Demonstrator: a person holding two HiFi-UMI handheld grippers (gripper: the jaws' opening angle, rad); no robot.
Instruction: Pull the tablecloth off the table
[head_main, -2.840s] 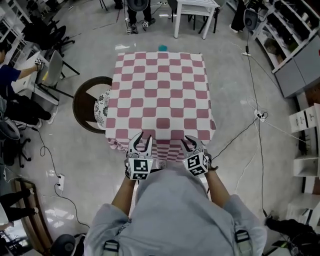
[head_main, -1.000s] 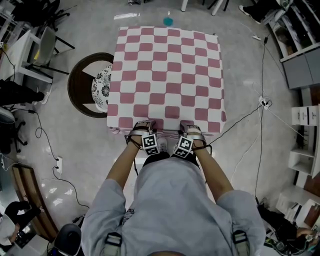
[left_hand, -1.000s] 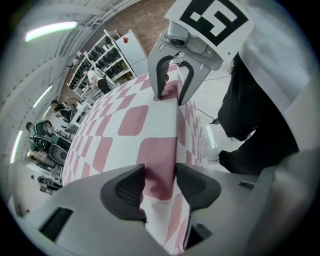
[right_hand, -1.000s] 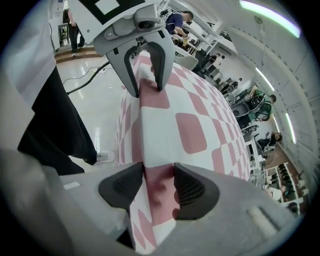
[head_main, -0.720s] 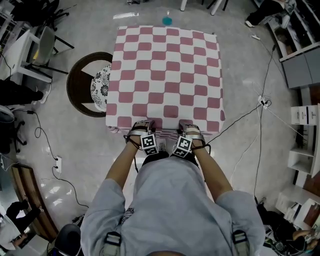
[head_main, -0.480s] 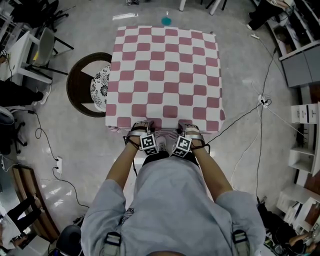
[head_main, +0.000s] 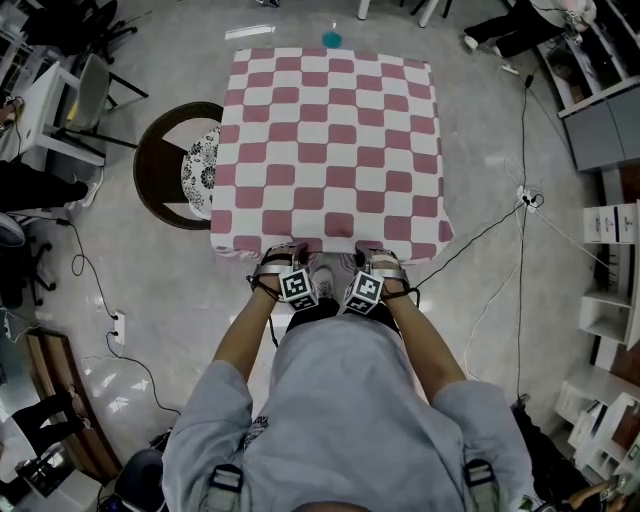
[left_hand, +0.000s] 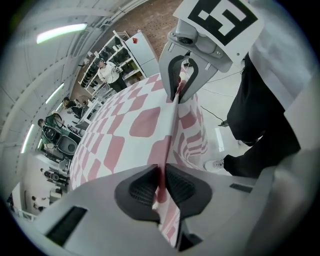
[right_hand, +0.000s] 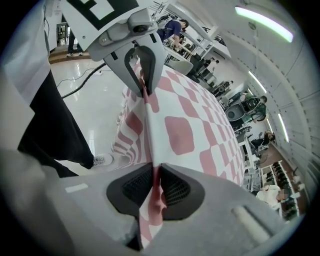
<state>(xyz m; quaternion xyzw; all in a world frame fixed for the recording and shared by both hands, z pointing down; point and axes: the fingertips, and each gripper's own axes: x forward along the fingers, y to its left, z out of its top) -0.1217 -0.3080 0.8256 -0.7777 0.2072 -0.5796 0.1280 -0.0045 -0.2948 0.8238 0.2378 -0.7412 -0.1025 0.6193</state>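
Left hand-held gripper (head_main: 285, 252) and right hand-held gripper (head_main: 372, 254) have just closed on the tablecloth (head_main: 330, 140) side by side at the near edge of the worktop it covers, probably so that one pull drags it off evenly

The pink-and-white checked fabric tablecloth (head_main: 330, 150) hides the table entirely and part of a black-and-white patterned seat cushion (head_main: 198, 180); the small teal object (head_main: 331, 40) beyond is too small to identify.
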